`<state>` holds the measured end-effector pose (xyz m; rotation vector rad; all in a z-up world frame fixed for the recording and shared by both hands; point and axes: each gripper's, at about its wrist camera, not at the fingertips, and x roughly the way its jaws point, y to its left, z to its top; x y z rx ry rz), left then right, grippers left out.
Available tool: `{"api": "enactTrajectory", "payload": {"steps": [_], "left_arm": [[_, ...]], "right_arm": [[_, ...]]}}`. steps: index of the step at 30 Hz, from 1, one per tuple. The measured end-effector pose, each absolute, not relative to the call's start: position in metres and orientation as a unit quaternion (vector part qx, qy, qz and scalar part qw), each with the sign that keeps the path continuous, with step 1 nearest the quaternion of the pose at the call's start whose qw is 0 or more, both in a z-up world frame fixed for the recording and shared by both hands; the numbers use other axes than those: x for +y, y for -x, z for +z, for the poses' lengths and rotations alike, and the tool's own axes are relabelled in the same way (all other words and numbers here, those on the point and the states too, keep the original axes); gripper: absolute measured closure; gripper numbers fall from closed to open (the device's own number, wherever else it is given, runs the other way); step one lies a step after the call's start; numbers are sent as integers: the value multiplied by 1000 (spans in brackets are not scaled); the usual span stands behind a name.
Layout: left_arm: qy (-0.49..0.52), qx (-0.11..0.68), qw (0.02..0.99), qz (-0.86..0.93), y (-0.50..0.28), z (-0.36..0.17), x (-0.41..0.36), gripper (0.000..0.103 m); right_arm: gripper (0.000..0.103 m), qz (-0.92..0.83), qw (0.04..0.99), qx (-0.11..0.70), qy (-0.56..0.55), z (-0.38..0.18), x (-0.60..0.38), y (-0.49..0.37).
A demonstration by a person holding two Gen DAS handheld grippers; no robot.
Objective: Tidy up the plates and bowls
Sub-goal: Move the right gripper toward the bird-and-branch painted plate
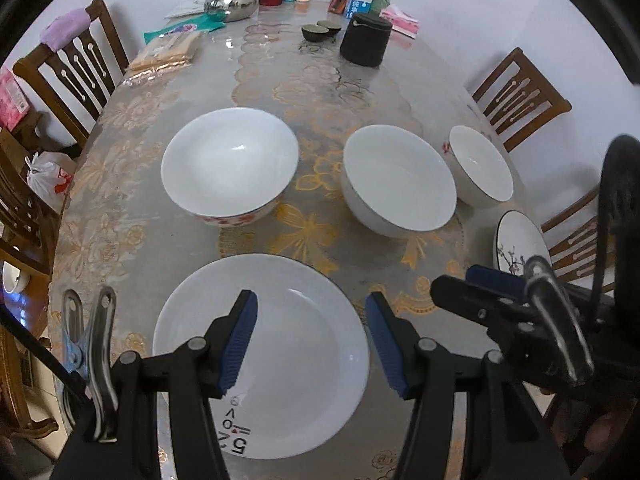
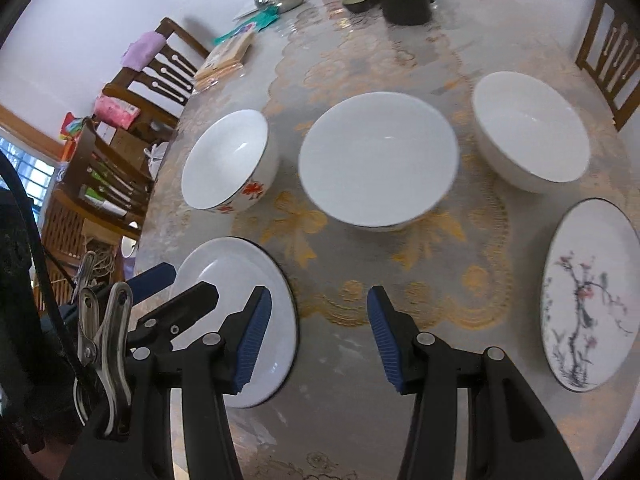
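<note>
Left-wrist view. The left gripper [image 1: 312, 340] points steeply down over the near table [image 1: 360, 92] edge, jaws about half open and empty. Directly beneath it, showing in the gap between the blue pads [image 1: 239, 344], lies a white plate [image 1: 288, 320] with dark printed marks at its near rim. Ahead and left of the gripper stands a floral bowl [image 1: 230, 162], red flowers on its outer wall. Ahead and right stands a plain bowl [image 1: 398, 182], and just beyond that, further right, a small bowl [image 1: 480, 164]; whether these two touch cannot be told. At the far right, partly hidden behind the right gripper [image 1: 476, 284], lies a blossom plate [image 1: 516, 240] with a dark rim.

Right-wrist view. The right gripper [image 2: 320, 340] also points down, jaws about half open, holding nothing; bare tablecloth [image 2: 340, 360] shows between its pads. At its left, just under the left pad, sits the white plate [image 2: 224, 280], with the left gripper [image 2: 164, 284] over its far-left edge. Ahead, from left to right, stand the floral bowl [image 2: 228, 160], the plain bowl [image 2: 378, 158] and the small bowl [image 2: 530, 128], apart from one another. To the right of the gripper lies the blossom plate [image 2: 588, 288], flat on the table. All five dishes rest separately; none is stacked.
</note>
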<state>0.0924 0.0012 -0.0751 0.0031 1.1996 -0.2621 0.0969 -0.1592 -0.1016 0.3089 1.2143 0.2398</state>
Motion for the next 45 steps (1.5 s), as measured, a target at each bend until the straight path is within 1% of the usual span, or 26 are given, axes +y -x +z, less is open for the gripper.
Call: {"api": "enactTrajectory", "payload": {"steps": [11,24,45], "left_arm": [[-10,556,820,-136,-92,-64,-31,43],[-52,555,811,-176,-88,-62,-98,43],[-102,553,797,-222,-84,-67,-182,43]], "right_arm": [[52,77,826,545,-122,-83,-191,-86],[52,27,836,534,-122,-77,-252,-64],[52,-38,837,520,-167,-74,-338,-32]]}}
